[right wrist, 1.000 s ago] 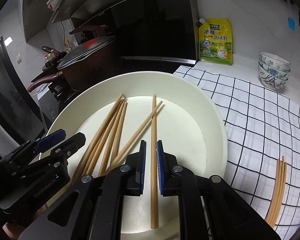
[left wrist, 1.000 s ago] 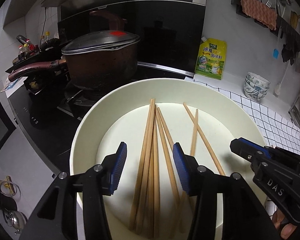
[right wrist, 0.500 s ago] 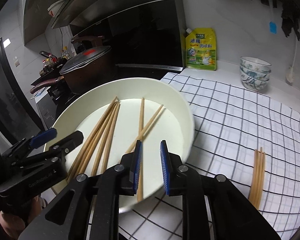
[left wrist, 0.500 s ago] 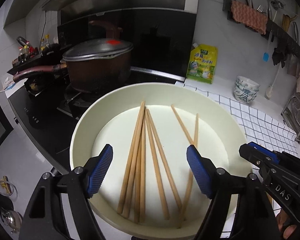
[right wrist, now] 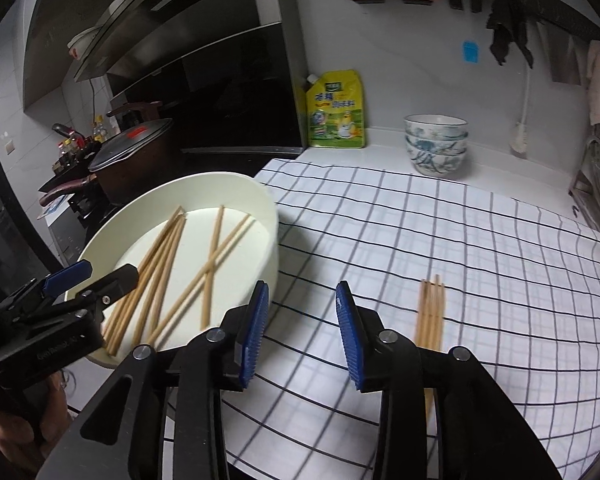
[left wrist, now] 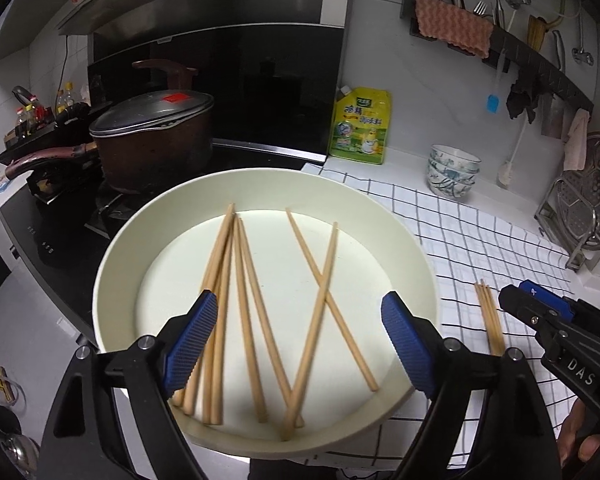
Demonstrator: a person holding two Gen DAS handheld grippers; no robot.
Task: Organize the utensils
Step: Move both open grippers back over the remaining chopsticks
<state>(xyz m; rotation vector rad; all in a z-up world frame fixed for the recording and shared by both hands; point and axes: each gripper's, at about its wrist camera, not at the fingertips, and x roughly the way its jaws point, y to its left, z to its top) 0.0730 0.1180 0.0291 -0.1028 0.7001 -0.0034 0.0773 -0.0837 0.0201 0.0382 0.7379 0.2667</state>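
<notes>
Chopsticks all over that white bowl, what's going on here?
A person holding tongs in each hand is sorting chopsticks. Several loose chopsticks lie in the white bowl, two of them crossed. A small neat bundle already lies on the checked cloth beside it. The left tongs hang wide open over the bowl, and the right tongs have just been opening over the cloth; neither holds anything.

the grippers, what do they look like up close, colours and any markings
Both the left gripper and the right gripper have matte black angular frames with silver round bolts and two fingers faced with ribbed blue pads. White lettering "DAS" marks the right one's side; the left's print is too blurred to read.
</notes>
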